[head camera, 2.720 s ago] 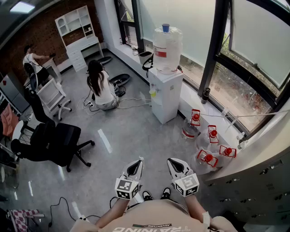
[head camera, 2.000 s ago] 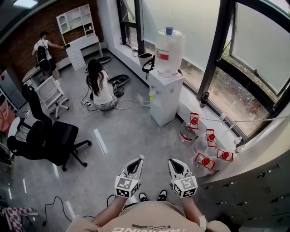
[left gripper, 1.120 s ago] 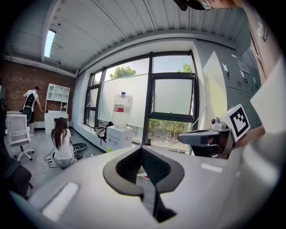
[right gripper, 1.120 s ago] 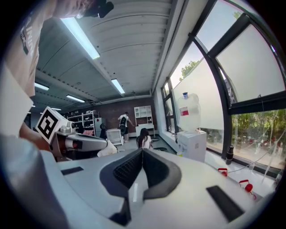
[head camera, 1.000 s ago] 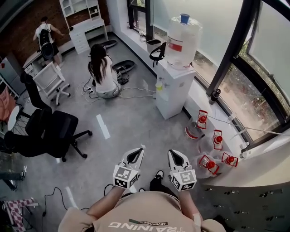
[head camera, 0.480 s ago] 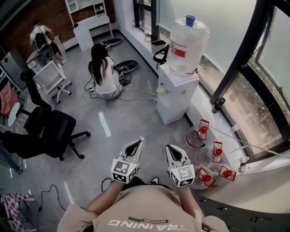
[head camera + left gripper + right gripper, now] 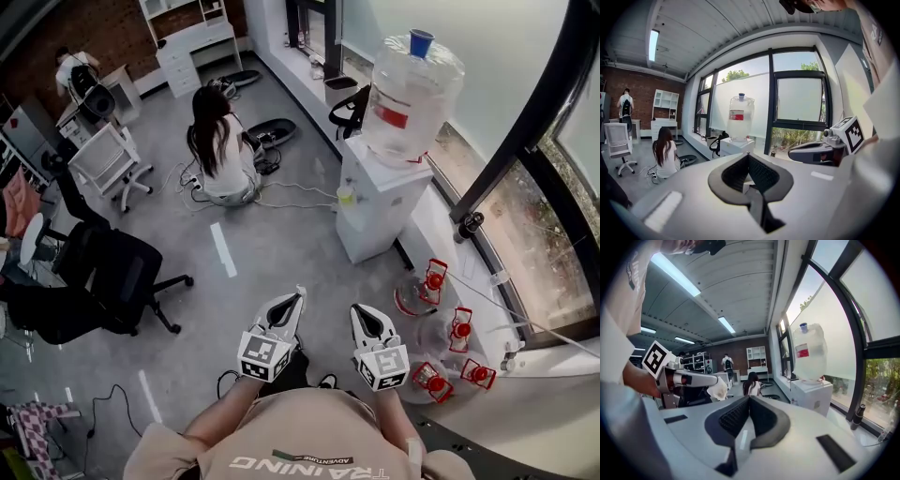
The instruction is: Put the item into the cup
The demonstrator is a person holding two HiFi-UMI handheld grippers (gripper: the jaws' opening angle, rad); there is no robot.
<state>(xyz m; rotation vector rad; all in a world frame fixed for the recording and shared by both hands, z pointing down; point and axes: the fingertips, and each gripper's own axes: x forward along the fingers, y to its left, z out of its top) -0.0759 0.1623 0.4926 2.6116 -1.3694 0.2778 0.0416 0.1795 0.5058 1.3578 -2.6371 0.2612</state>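
Walked forward over the grey floor (image 7: pixel 281 253) toward the water dispenser (image 7: pixel 380 202). Brought it nearer and larger in the head view, with its bottle (image 7: pixel 411 98) up at the right. Carried along the left gripper (image 7: pixel 296 295), clamped on a whitish crumpled wad (image 7: pixel 717 389), and the closed right gripper (image 7: pixel 357 309). Ended just beside the red-capped jugs (image 7: pixel 432 381). Found the standing person (image 7: pixel 73 67) shifted along the back wall.

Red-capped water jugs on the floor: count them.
4 jugs by the window: one nearest the dispenser, one past it, two side by side lowest in view. Others may be hidden.
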